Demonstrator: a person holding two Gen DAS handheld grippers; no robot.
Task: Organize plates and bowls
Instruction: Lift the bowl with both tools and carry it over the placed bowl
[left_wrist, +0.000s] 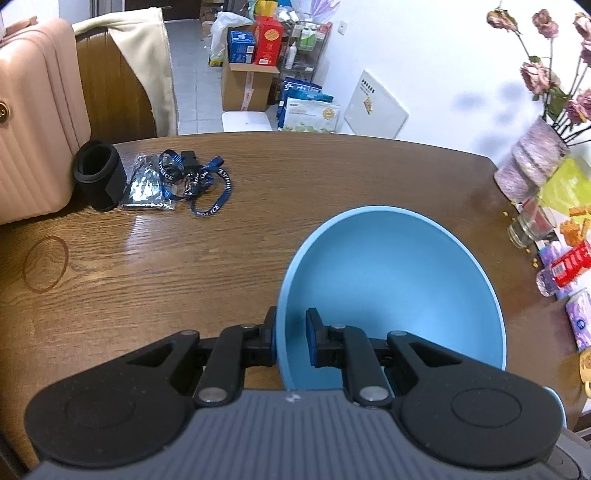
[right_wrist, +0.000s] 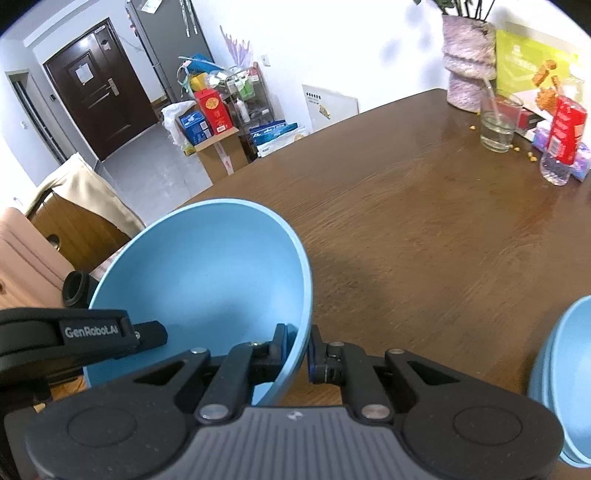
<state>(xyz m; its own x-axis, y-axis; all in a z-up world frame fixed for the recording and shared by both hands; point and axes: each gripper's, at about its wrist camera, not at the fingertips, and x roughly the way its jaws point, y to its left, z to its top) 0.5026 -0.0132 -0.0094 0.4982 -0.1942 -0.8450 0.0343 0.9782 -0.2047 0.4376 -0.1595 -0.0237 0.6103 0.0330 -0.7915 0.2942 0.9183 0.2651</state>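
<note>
On the table: a round, wood-grained brown top (left_wrist: 280, 221) carries the blue bowl (left_wrist: 391, 295), tilted toward the cameras between both grippers.
Left gripper (left_wrist: 291, 339): its fingers straddle the bowl's left rim, one pad outside, one inside; the inner pad stands off the wall, so I cannot tell whether it grips.
Right gripper (right_wrist: 297, 350): fingers closed on the bowl's right rim, wall pinched between the pads.
Other bowls: a nested light-blue stack (right_wrist: 565, 380) just right of the right gripper, cut off by the frame edge.
Far left clutter: black cylindrical sleeve (left_wrist: 98, 175), blue lanyards (left_wrist: 199, 181), a foil packet (left_wrist: 146, 184), a ribbed pink suitcase (left_wrist: 33, 125).
Far right clutter: mottled purple vase (right_wrist: 469, 62) with dried roses, a drinking glass (right_wrist: 498, 125), snack packets, scattered yellow crumbs.
Hard to make out: the bowl's underside and base, hidden by both gripper bodies.
Surface: glossy, with a faint ring stain (left_wrist: 44, 264).
</note>
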